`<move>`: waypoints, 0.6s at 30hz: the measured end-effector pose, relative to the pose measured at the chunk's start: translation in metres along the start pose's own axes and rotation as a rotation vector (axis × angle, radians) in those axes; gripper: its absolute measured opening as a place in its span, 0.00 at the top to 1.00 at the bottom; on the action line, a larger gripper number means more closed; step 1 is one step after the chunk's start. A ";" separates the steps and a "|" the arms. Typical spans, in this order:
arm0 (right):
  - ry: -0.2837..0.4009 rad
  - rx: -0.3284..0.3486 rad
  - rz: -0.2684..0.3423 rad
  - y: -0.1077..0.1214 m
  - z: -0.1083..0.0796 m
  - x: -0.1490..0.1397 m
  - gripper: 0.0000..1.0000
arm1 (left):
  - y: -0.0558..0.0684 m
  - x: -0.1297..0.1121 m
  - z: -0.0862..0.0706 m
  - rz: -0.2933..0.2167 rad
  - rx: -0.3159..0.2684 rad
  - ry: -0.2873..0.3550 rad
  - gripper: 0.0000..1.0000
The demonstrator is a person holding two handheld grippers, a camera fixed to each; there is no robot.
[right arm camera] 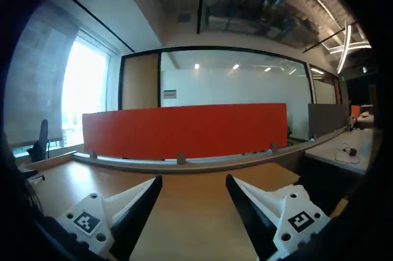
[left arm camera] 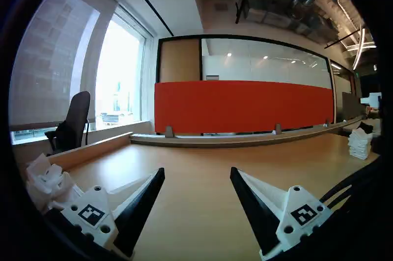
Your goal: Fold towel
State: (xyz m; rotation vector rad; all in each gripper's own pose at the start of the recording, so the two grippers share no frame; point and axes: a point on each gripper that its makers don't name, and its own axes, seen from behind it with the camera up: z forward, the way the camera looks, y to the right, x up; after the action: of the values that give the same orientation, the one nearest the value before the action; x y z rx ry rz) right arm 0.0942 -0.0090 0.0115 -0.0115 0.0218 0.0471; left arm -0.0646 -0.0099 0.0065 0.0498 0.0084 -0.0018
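Left gripper (left arm camera: 196, 169) splayed; glossy wood desk (left arm camera: 275, 155) (stacked towels (left arm camera: 360, 143)).

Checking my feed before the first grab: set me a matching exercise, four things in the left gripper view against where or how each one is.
Things:
1. folded towel stack
2. crumpled white cloth
3. office chair
4. left tool

Places or states:
A. open, holding nothing
B. by the window
C. on the desk, at the view's right edge
D. low at the view's left edge

Pairs: 1-C, 2-D, 3-B, 4-A
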 end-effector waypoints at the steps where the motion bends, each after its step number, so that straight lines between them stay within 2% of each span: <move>1: 0.003 -0.001 0.000 0.002 -0.001 -0.003 0.00 | 0.000 0.000 0.000 0.000 0.000 0.000 0.01; 8: 0.011 -0.001 -0.001 0.011 -0.007 -0.028 0.00 | 0.000 0.000 0.000 0.001 0.000 0.000 0.00; 18: -0.016 -0.002 0.010 0.016 -0.008 -0.066 0.00 | 0.000 0.000 0.000 0.001 0.000 0.000 0.01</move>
State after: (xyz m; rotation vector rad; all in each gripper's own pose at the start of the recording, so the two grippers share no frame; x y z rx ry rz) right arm 0.0279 0.0035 0.0052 -0.0135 0.0060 0.0571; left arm -0.0648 -0.0095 0.0068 0.0499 0.0089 -0.0010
